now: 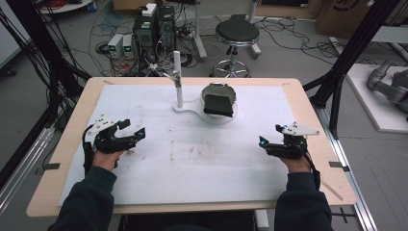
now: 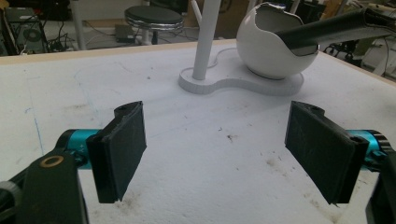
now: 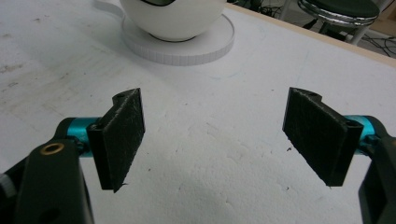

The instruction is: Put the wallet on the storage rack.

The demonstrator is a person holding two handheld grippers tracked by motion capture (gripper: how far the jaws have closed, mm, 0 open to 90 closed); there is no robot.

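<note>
Round white ceramic bowl (image 1: 219,103) on a white stand base (image 1: 190,109), holding a black flat object (image 1: 217,105): rigid, probably fragile, best gripped at its rim. Left gripper (image 1: 137,129) and right gripper (image 1: 269,136), both near the bowl, gape empty.

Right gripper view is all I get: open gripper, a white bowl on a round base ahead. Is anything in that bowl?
Observer: Yes, a black flat object lies in the bowl and sticks out past its rim.
Operator: Anything else on the base?
Observer: A white post stands upright on the base, beside the bowl.
Operator: And the left gripper?
Observer: It is open with nothing between its jaws, low over the left side of the table.
</note>
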